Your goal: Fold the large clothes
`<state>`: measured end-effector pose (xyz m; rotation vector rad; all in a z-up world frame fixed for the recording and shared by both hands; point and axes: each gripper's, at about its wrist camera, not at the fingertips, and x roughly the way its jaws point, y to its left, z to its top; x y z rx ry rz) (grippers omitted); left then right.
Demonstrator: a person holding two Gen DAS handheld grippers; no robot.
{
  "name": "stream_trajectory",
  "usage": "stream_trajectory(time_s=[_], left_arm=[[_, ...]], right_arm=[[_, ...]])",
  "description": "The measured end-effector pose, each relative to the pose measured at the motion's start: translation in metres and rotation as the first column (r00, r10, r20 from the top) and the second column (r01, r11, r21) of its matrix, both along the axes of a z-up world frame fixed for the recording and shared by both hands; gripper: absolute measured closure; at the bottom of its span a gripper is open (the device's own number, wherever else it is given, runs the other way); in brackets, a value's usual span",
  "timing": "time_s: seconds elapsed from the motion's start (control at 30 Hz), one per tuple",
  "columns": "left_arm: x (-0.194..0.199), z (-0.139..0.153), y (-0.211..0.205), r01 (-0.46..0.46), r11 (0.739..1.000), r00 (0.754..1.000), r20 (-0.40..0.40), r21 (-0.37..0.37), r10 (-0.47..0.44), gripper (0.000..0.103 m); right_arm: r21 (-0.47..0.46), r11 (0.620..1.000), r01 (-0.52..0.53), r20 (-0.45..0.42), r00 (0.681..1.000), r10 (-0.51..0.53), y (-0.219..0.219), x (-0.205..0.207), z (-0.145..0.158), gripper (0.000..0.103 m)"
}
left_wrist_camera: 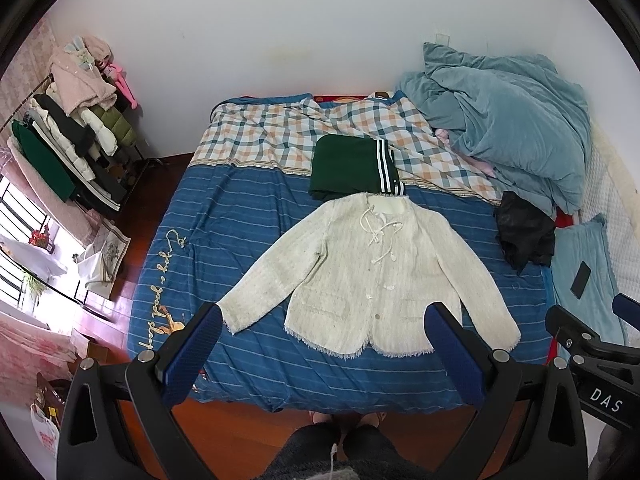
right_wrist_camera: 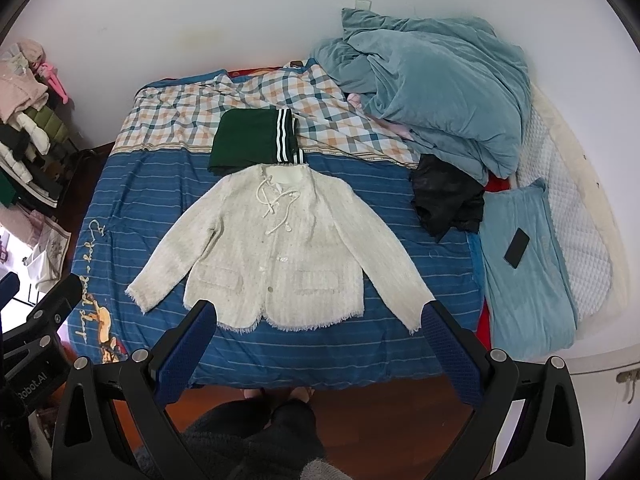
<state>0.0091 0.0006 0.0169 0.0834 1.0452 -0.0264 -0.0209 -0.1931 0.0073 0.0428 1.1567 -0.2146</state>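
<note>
While unfolded: jacket (left_wrist_camera: 372, 272); grippers apart.

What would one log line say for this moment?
stage: pre-fold | white jacket: spread flat on bed | left gripper: open, empty | right gripper: open, empty

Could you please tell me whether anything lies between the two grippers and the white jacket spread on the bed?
Nothing visible does. The left gripper and right gripper both hang open above the bed's near edge, with only bare blue bedspread before the white jacket. The folded green garment touches its collar on the far side.
</note>
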Motion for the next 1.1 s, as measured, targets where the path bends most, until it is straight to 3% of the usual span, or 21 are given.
stream_trajectory(time_s=[1.1], left_arm=[[-0.004,0.002,-0.001,0.004,1.000,1.000,0.010,0.003,-0.004,0.000]], right_arm=[[0.003,1.000,0.000,0.005,1.000,0.000,-0.005,0.004,0.010,0.000]])
